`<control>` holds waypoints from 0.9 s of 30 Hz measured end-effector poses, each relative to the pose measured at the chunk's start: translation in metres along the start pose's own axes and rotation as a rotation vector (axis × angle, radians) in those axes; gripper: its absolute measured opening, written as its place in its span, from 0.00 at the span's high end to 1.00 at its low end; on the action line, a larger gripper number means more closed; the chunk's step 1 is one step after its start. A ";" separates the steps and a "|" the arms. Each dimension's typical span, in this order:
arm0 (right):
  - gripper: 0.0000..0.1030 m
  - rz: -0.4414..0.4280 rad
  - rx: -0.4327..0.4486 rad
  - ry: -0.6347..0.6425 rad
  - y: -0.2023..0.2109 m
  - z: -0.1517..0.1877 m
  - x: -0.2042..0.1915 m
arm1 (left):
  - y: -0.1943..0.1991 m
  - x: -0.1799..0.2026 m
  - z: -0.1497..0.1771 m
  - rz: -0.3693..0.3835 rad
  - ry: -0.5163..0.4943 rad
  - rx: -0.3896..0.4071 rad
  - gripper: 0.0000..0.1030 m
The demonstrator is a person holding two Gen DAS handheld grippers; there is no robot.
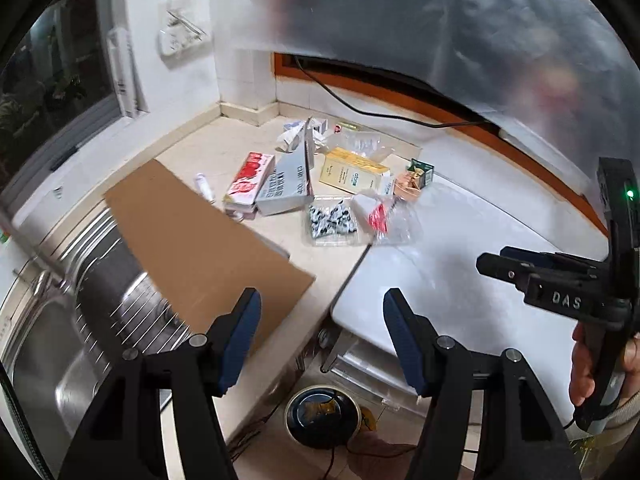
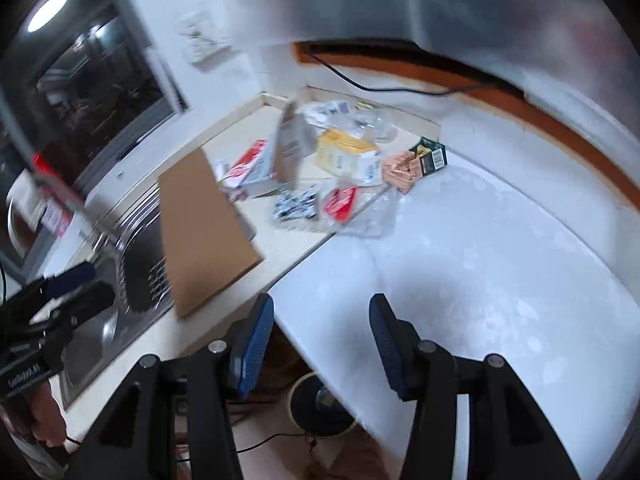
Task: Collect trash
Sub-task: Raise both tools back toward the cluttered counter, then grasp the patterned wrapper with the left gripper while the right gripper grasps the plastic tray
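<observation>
Left wrist view is showing the left gripper (image 1: 322, 320) hanging released and empty above the counter edge (image 1: 280, 276). The right gripper (image 2: 322, 322) is likewise gaping with nothing inside. The trash pile (image 1: 320, 184) is lying toward twelve o'clock, cardboard sheet (image 1: 200, 240) at ten; the blurred packets are possibly wrappers.

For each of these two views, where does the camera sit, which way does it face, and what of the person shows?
Left wrist: on the left gripper, looking down and forward over the sink and cardboard sheet to the trash pile; its own open fingers, the right gripper and right hand show.
Right wrist: on the right gripper, facing the same pile over the white surface; its open fingers and the left gripper show.
Shared: pile, cardboard, sink.
</observation>
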State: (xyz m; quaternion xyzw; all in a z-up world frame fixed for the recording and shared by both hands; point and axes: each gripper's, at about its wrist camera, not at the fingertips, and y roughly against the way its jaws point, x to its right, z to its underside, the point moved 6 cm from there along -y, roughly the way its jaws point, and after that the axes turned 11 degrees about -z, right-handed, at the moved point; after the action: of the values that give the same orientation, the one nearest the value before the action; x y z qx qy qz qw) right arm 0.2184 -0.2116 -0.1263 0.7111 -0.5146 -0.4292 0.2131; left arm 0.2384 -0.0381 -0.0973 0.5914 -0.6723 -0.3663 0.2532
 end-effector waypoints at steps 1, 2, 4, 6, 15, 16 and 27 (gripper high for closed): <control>0.51 0.001 -0.009 -0.011 -0.009 -0.008 0.010 | -0.015 0.006 -0.010 -0.007 -0.003 -0.013 0.40; 0.51 0.001 -0.021 -0.022 -0.018 -0.016 0.019 | -0.026 0.010 -0.017 -0.012 -0.006 -0.023 0.40; 0.52 -0.010 -0.049 -0.048 -0.040 -0.032 0.039 | -0.055 0.021 -0.033 -0.020 -0.010 -0.050 0.40; 0.53 -0.016 -0.077 -0.063 -0.061 -0.044 0.054 | -0.082 0.030 -0.045 -0.025 -0.011 -0.079 0.40; 0.63 -0.081 -0.195 -0.125 -0.146 -0.069 0.099 | -0.183 0.053 -0.070 -0.042 0.015 -0.213 0.47; 0.64 -0.087 -0.207 -0.125 -0.152 -0.069 0.101 | -0.189 0.053 -0.070 -0.043 0.019 -0.226 0.47; 0.85 -0.106 -0.222 -0.092 -0.180 -0.071 0.107 | -0.231 0.063 -0.068 -0.058 0.017 -0.318 0.47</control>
State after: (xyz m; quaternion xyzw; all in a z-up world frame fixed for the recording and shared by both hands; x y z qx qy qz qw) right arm 0.3869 -0.2512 -0.2634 0.6889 -0.4350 -0.5263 0.2435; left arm 0.4216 -0.1211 -0.2452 0.5660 -0.5862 -0.4705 0.3386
